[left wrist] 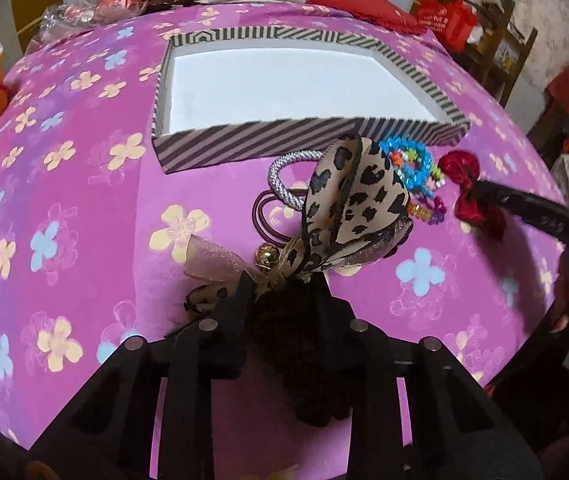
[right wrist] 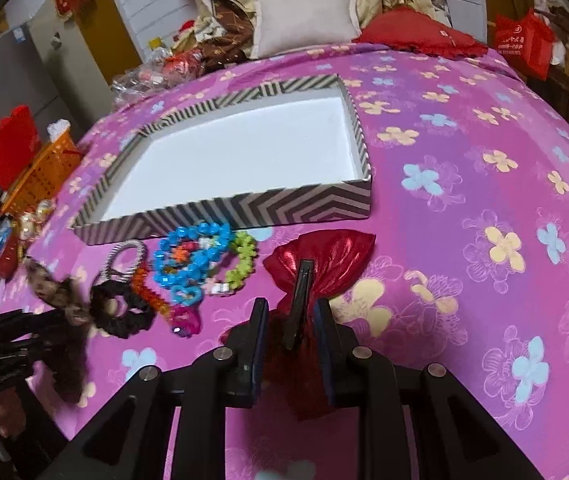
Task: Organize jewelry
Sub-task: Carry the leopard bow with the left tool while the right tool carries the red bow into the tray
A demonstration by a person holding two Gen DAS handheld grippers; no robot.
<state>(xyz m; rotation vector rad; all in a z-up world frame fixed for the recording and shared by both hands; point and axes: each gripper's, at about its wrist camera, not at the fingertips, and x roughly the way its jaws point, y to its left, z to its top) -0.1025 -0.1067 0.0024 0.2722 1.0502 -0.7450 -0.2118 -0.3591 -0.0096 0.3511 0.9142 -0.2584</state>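
The cloth (left wrist: pixel 84 208) is pink-purple with cream and pale blue flowers. The box (right wrist: pixel 220 216) wears black-and-grey stripes outside — white inside. The bow (left wrist: pixel 360 196) is tan with black leopard spots, the other bow (right wrist: pixel 324 260) shiny red, the bead bracelet (right wrist: pixel 192 256) bright blue — the basket (right wrist: pixel 44 176) orange.

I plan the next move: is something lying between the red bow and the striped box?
Nothing visible does. Between the red bow and the striped box lies only bare cloth; the beaded bracelets lie beside it, off that path.
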